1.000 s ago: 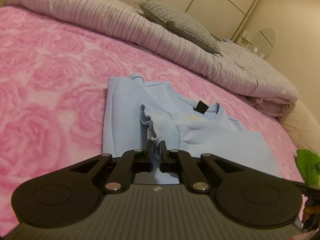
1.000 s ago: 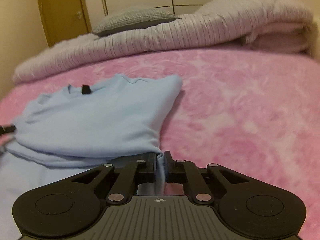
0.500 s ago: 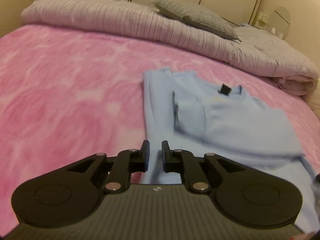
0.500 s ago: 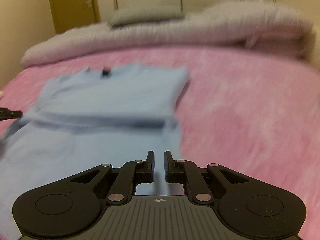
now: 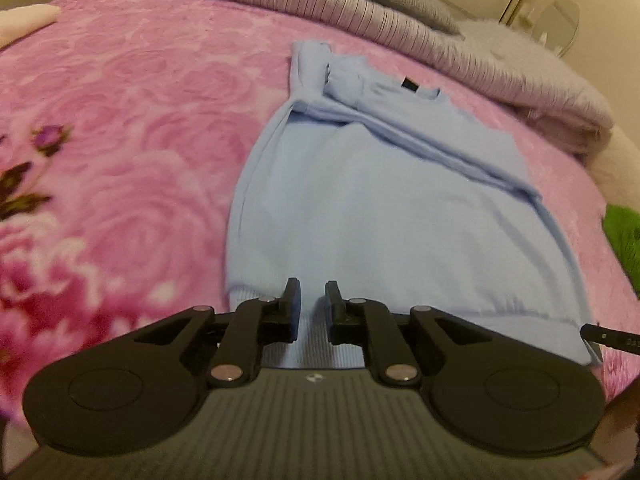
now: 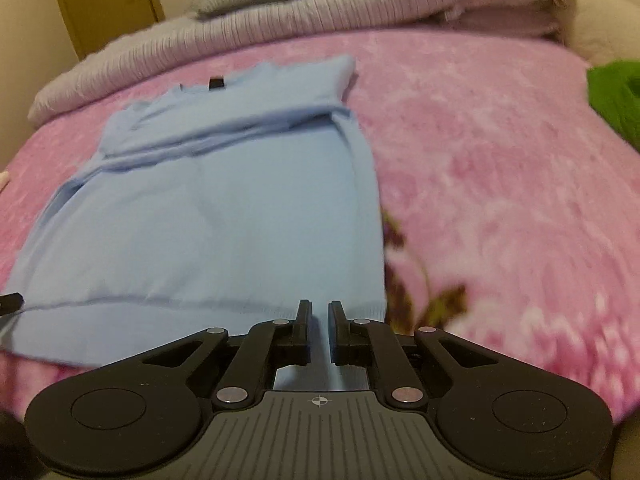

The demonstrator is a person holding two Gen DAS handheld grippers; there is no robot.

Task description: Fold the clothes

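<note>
With the left gripper (image 5: 312,295) opening and the right gripper (image 6: 319,314) nearly together, both empty, the blue sweater (image 5: 384,208) spread on the bed (image 5: 132,128) ahead should be pinched at the hem just beneath both jaws.

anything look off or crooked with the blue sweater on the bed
Mostly tidy. The light blue knit sweater lies flat on the pink rose-patterned blanket, but the sleeve folded across its chest runs slanted and bunches near the collar.

Soft knit sweater (image 5: 384,216); plush blanket (image 5: 132,128)
</note>
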